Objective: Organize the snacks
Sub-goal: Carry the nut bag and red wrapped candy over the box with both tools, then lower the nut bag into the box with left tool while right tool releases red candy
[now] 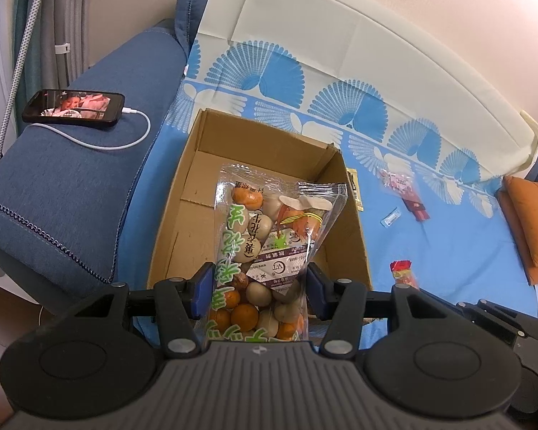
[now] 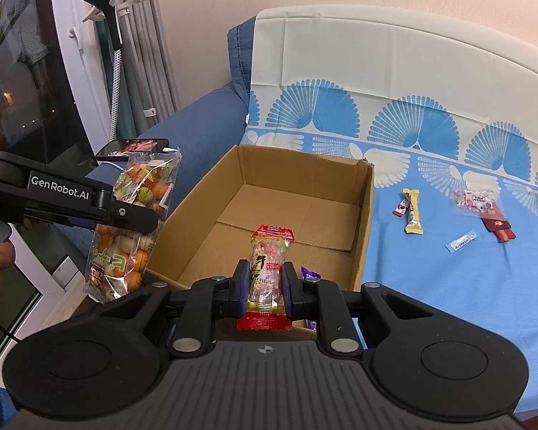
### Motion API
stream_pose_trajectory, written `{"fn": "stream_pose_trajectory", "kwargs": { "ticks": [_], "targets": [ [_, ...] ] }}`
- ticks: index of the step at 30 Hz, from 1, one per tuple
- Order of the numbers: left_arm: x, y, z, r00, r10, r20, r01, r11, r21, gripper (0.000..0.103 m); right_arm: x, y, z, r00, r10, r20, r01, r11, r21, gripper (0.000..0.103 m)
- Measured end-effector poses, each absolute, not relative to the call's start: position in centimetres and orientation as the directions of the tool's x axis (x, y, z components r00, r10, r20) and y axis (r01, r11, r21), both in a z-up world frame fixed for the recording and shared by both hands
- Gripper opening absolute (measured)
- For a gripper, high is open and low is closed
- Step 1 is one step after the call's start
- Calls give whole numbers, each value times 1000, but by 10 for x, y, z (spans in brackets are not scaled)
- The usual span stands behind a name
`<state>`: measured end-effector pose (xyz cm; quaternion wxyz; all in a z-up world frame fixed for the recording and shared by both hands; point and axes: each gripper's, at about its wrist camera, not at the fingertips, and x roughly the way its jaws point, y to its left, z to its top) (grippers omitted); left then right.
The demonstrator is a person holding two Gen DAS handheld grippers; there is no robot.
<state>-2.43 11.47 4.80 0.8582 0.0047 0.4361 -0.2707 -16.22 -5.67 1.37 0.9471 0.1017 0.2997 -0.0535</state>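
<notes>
So far: the cardboard box [image 2: 294, 211] on the blue-covered sofa looks empty inside; nothing is packed yet.
Left to do: several small snacks [image 2: 412, 211] lie on the cover to the right of the box.
Left gripper [image 1: 258, 288]: closed partway onto the bag of coated nuts [image 1: 269, 236], held over the box's near edge.
Right gripper [image 2: 265, 286]: pinched narrowly on a red-ended snack packet [image 2: 270, 268], above the box's near wall.

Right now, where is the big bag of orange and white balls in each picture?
Left wrist view: the snack bag sits centre, clamped in the left gripper, over the cardboard box.
Right wrist view: the same bag hangs at left, beside the box.
Shared landmark: the box.
</notes>
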Motion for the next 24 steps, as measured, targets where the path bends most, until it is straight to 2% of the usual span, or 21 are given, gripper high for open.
{"fn": "stream_pose_trajectory", "kwargs": {
  "ticks": [24],
  "targets": [
    [18,89,46,485,-460,-744,468,855,-223,58,-123,-75,14,829,-63,-556,198,962,186,20]
  ]
}}
